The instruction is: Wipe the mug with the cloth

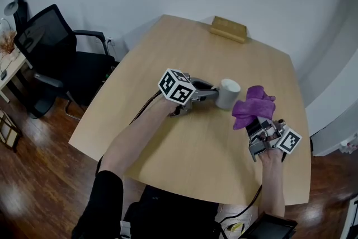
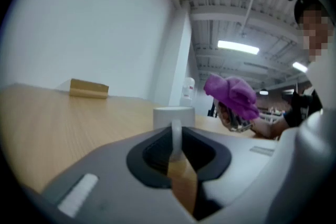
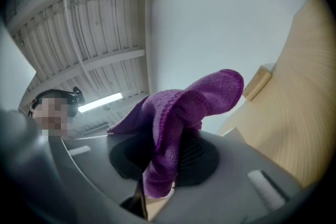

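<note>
The left gripper (image 1: 215, 93) had a grey moulded body with dark jaw recesses and carried a white cube (image 1: 177, 87) printed with black square markers; the right gripper (image 1: 255, 127) bore a matching one. Black cables (image 1: 146, 104) trailed from both. The person wore a black sleeve (image 1: 103, 204) on the left upper arm.

Head camera looks steeply down; left gripper (image 1: 214, 93) camera, close on the mug (image 1: 227, 93), faces three o'clock; right gripper (image 1: 258, 127) camera tilts up toward eleven. All share the cloth (image 1: 254, 104).
</note>
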The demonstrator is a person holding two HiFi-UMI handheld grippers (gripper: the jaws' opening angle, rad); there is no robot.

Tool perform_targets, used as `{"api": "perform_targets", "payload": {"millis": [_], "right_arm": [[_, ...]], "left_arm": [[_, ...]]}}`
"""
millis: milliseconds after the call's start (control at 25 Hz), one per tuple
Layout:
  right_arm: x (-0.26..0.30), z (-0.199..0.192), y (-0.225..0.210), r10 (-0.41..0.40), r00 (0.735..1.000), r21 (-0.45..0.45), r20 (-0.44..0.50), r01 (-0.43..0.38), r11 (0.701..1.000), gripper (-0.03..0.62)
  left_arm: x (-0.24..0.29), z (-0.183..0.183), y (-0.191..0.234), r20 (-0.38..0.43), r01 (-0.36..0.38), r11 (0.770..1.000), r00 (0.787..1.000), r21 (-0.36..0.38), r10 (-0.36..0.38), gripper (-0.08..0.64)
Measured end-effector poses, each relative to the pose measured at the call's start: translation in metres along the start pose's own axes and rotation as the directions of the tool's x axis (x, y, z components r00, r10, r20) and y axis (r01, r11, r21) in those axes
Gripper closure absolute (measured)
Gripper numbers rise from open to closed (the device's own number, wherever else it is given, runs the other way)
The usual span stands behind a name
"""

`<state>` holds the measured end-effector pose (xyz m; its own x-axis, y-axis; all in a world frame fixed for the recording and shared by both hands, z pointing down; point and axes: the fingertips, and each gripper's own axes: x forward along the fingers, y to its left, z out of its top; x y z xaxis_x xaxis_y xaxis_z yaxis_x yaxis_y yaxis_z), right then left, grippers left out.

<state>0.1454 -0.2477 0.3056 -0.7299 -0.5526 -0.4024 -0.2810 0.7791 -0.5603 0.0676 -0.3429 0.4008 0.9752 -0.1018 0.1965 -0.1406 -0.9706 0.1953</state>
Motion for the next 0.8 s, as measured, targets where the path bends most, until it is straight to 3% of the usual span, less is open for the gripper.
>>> {"api": "perform_targets", "payload": {"millis": [160, 280, 360, 480, 560, 640, 720, 800], "right_arm": [[-0.001, 0.001, -0.004, -0.106, 0.994, -0.127, -0.037, 0.101, 0.987, 0.508], [0.011, 0.001, 0.004, -0.212, 0.973, -0.332, -0.088, 0.173, 0.927, 0.508], [0.029, 0.001, 0.015, -0.276, 0.953, -0.506, -0.122, 0.179, 0.843, 0.508], [0.055, -0.007, 0.021, -0.369, 0.916, -0.75, -0.157, 0.133, 0.648, 0.508], [0.066, -0.019, 0.014, -0.429, 0.888, -0.849, -0.164, 0.094, 0.52, 0.508], [0.071, -0.029, 0.01, -0.457, 0.874, -0.892, -0.166, 0.065, 0.448, 0.509], [0.069, -0.034, 0.012, -0.46, 0.872, -0.9, -0.166, 0.057, 0.433, 0.511], [0.064, -0.038, 0.014, -0.451, 0.875, -0.88, -0.177, 0.064, 0.471, 0.514]], "left_arm": [[-0.006, 0.007, -0.015, 0.106, 0.043, 0.978, 0.994, -0.202, -0.022, 0.483], [-0.011, 0.014, -0.032, 0.196, 0.085, 0.941, 0.98, -0.328, -0.02, 0.487], [-0.015, 0.019, -0.042, 0.227, 0.086, 0.934, 0.974, -0.346, -0.006, 0.491], [-0.015, 0.028, -0.062, 0.275, 0.127, 0.93, 0.961, -0.345, -0.029, 0.492], [-0.016, 0.035, -0.074, 0.318, 0.174, 0.924, 0.946, -0.339, -0.061, 0.491], [-0.018, 0.042, -0.081, 0.355, 0.204, 0.923, 0.932, -0.328, -0.08, 0.491], [-0.018, 0.046, -0.084, 0.378, 0.221, 0.923, 0.921, -0.315, -0.092, 0.491], [-0.02, 0.048, -0.084, 0.39, 0.227, 0.926, 0.916, -0.301, -0.098, 0.491]]}}
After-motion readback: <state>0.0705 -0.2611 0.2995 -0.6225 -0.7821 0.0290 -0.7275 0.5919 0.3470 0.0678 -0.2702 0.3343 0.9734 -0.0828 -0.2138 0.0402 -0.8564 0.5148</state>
